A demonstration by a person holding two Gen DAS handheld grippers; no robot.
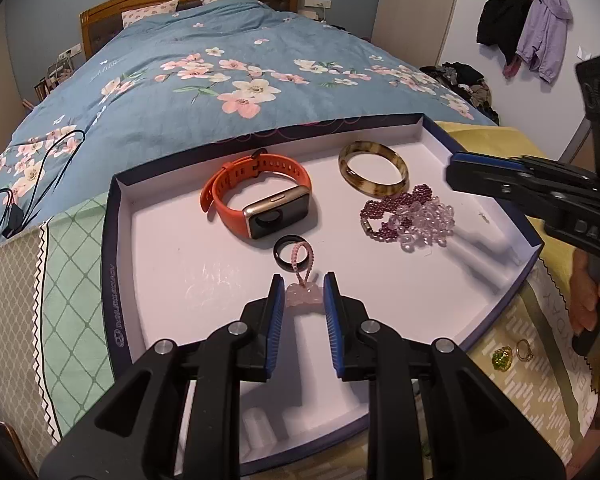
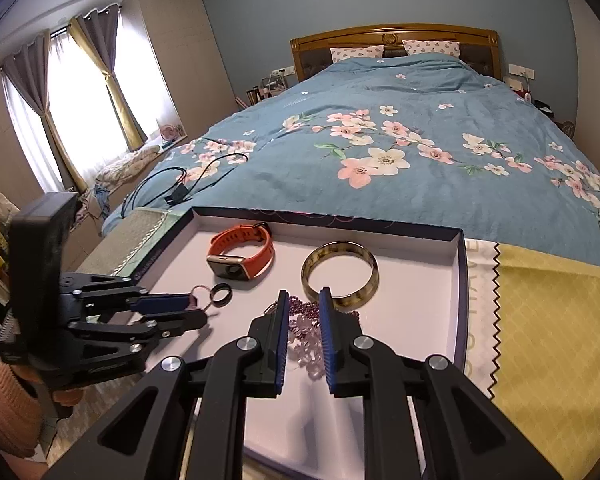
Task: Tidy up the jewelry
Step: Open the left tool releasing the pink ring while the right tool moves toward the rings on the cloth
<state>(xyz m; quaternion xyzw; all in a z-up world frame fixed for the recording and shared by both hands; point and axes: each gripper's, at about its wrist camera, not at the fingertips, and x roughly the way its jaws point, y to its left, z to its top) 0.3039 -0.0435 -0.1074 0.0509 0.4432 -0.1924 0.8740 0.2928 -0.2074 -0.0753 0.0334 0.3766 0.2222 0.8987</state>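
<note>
A white-lined box lid [image 1: 172,264] holds an orange watch [image 1: 260,196], an amber bangle [image 1: 374,172], purple and clear bead bracelets [image 1: 412,218] and a black ring [image 1: 286,250]. A pink stone pendant [image 1: 305,294] on a pink cord lies between the jaws of my left gripper [image 1: 303,294], which stand open around it. My right gripper [image 2: 305,312] is open above the beads [image 2: 306,332], beside the bangle [image 2: 340,276]. It shows at the right in the left wrist view [image 1: 500,184].
A green-stone ring [image 1: 502,358] and a gold ring [image 1: 524,350] lie on the yellow cloth [image 1: 496,140] right of the lid. The lid rests on patterned cloths at the foot of a blue floral bed [image 1: 220,80]. A black cable [image 2: 188,184] lies on the bed.
</note>
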